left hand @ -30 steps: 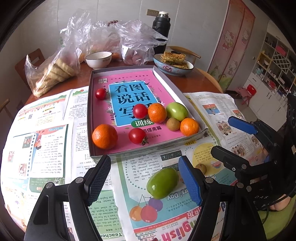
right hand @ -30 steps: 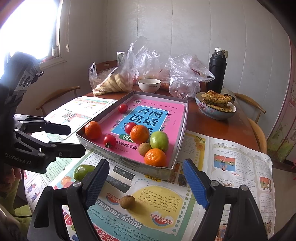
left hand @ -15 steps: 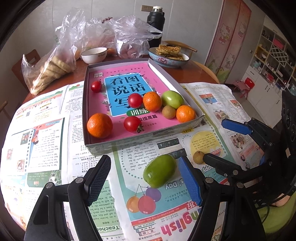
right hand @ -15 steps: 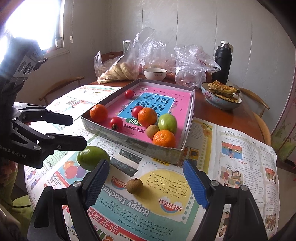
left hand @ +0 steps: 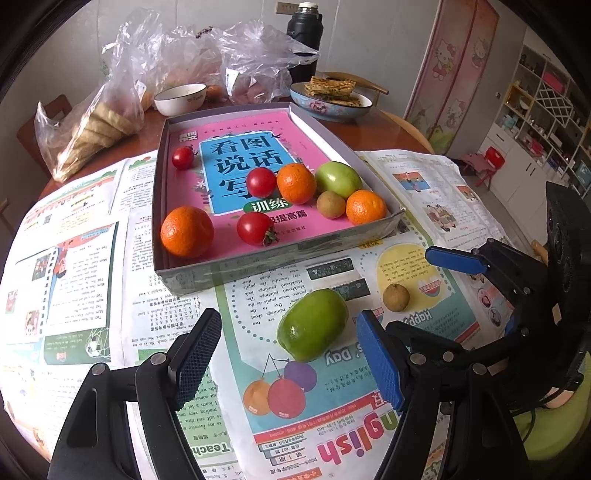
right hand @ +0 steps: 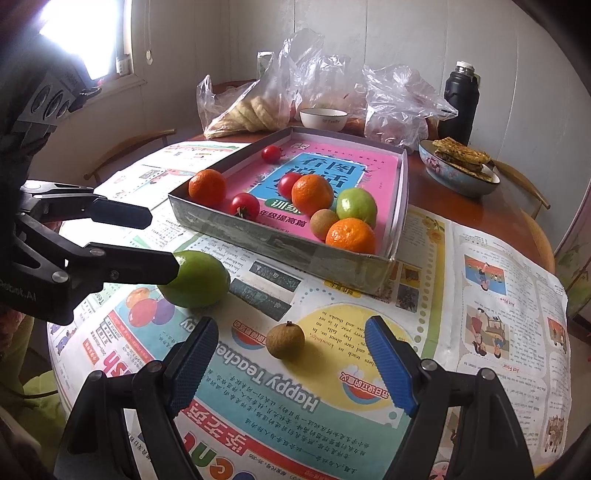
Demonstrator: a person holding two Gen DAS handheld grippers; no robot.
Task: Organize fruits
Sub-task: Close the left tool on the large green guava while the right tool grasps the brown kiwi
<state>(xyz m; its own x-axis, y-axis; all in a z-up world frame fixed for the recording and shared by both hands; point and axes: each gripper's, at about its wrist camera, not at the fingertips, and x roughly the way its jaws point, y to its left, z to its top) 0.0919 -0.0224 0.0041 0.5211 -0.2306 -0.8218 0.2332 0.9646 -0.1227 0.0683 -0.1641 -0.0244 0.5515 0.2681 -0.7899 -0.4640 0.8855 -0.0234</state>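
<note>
Left wrist view: your left gripper has its jaws open, the green fruit between them, ungripped. The tray ahead holds eight fruits.

Right wrist view: your right gripper stands open around the small brown fruit. Two fruits remain.

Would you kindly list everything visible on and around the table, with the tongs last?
tray: one, grey with a pink book cover inside, mid-table
oranges: three, orange, in the tray
tomatoes: three, red, in the tray
green fruit: two; one in the tray, one on the newspaper
brown fruit: two; one in the tray, one on the newspaper
newspaper: several sheets, covering the table
bowl: one, white, behind the tray
dish: one, blue, holding flatbread
flask: one, black, at the back
plastic bags: several, clear, at the back
left tongs: open around the loose green fruit
right tongs: open around the loose brown fruit
</note>
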